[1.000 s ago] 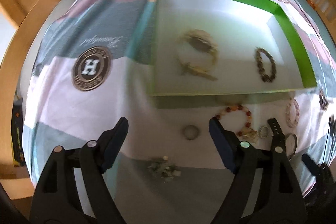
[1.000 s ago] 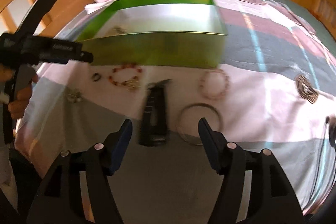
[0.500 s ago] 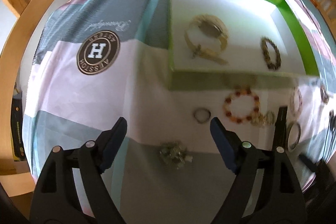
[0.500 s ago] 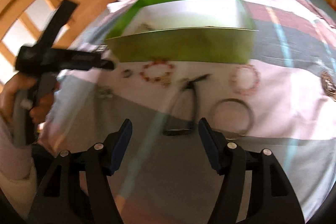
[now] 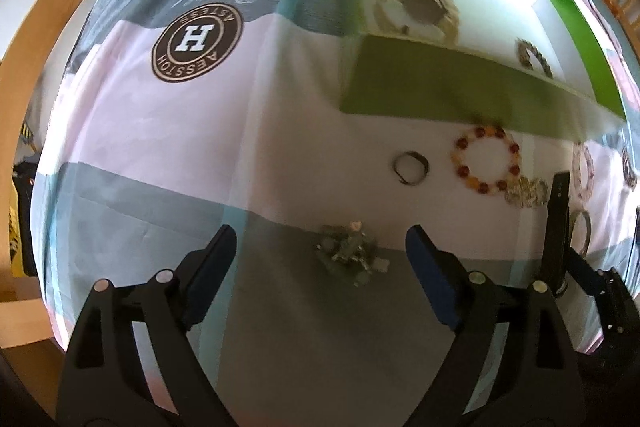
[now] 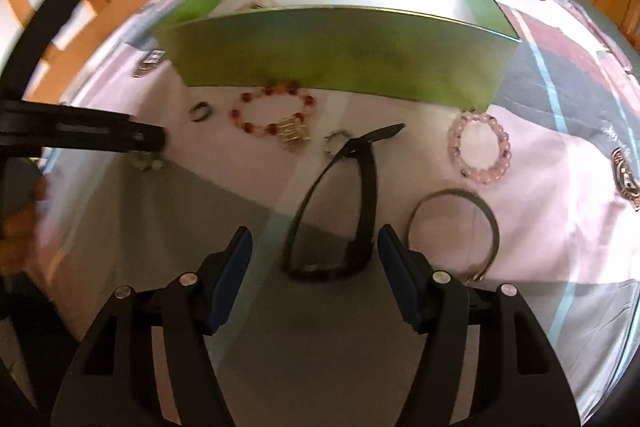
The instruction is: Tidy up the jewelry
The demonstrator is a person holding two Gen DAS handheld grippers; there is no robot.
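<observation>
box: glossy green card | bedsheet: printed cloth | bangle: shiny metal

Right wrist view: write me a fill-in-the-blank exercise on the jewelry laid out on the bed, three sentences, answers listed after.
1. The black watch strap lies just ahead of the right gripper, between its two ____.
2. The box behind the red-and-orange bead bracelet has outer walls coloured ____.
3. Next to the pink bead bracelet, nearer the camera, lies a plain metal ____.

Missing words: fingers; green; bangle
</observation>
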